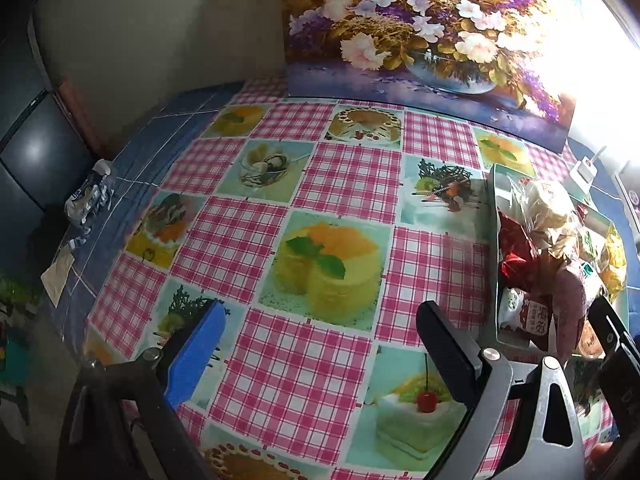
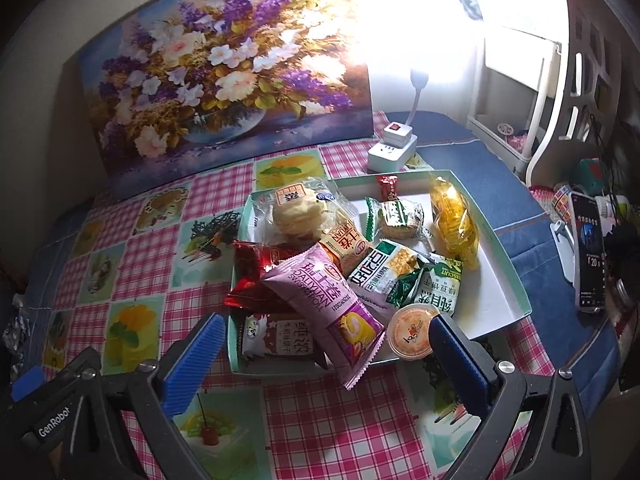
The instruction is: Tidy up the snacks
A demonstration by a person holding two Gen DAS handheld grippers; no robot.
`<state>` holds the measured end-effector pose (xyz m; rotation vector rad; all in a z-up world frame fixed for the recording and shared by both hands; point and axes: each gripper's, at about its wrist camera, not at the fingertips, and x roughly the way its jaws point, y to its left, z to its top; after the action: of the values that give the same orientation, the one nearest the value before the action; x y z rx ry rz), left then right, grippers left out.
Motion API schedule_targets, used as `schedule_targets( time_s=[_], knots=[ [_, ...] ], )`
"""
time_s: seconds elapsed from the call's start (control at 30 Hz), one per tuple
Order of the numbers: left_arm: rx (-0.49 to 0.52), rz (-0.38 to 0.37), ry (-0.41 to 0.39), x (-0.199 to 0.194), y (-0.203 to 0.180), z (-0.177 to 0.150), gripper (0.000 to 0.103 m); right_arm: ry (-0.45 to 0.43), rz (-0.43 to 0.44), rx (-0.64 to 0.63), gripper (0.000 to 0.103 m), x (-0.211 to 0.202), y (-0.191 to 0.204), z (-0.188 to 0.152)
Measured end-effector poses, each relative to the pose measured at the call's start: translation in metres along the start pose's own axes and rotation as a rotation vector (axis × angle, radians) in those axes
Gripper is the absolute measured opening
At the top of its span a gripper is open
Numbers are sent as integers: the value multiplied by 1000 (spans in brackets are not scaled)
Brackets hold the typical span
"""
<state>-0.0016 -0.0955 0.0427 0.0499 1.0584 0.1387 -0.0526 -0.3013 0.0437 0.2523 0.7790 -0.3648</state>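
A white tray (image 2: 496, 292) with a mint rim holds several wrapped snacks. A purple Swiss roll pack (image 2: 332, 304) lies on top and pokes out over the front rim. Beside it are an orange jelly cup (image 2: 414, 332), a red pack (image 2: 256, 272), a round pastry (image 2: 300, 212), a yellow pack (image 2: 454, 224) and green biscuit packs (image 2: 436, 288). My right gripper (image 2: 328, 360) is open just in front of the tray, with the purple pack's end between its fingers, apart from them. My left gripper (image 1: 320, 352) hovers open and empty over the checked tablecloth, left of the tray (image 1: 495, 200).
A floral painting (image 2: 224, 76) leans against the wall behind the table. A white power strip (image 2: 392, 148) with a lamp stands behind the tray. A phone (image 2: 590, 248) on a stand is at the right edge. A crumpled wrapper (image 1: 88, 196) lies at the far left.
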Motion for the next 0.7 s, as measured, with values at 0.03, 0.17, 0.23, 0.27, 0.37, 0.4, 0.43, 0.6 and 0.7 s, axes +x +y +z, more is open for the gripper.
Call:
schedule_targets(
  time_s=[0.03, 0.17, 0.23, 0.27, 0.37, 0.4, 0.43, 0.6, 0.7],
  knots=[
    [5, 2, 0, 0, 0, 0, 96, 1, 0, -4, 103, 0, 1, 0],
    [38, 26, -13, -3, -3, 1, 96, 5, -2, -15, 103, 1, 3, 0],
    [52, 29, -16, -4, -5, 1, 96, 7, -3, -19, 103, 2, 4, 0],
    [56, 29, -15, -4, -5, 1, 96, 10, 0, -20, 103, 2, 4, 0],
    [60, 25, -12, -4, -6, 1, 96, 12, 2, -21, 103, 3, 5, 0],
    [59, 25, -12, -4, -6, 1, 96, 10, 1, -22, 103, 3, 5, -1],
    [59, 24, -12, -4, -6, 1, 96, 7, -3, -23, 103, 3, 5, -1],
    [61, 24, -14, -4, -6, 1, 96, 10, -1, -27, 103, 4, 6, 0],
    [59, 23, -13, -4, -6, 1, 96, 11, -2, -28, 103, 4, 6, 0]
  ],
)
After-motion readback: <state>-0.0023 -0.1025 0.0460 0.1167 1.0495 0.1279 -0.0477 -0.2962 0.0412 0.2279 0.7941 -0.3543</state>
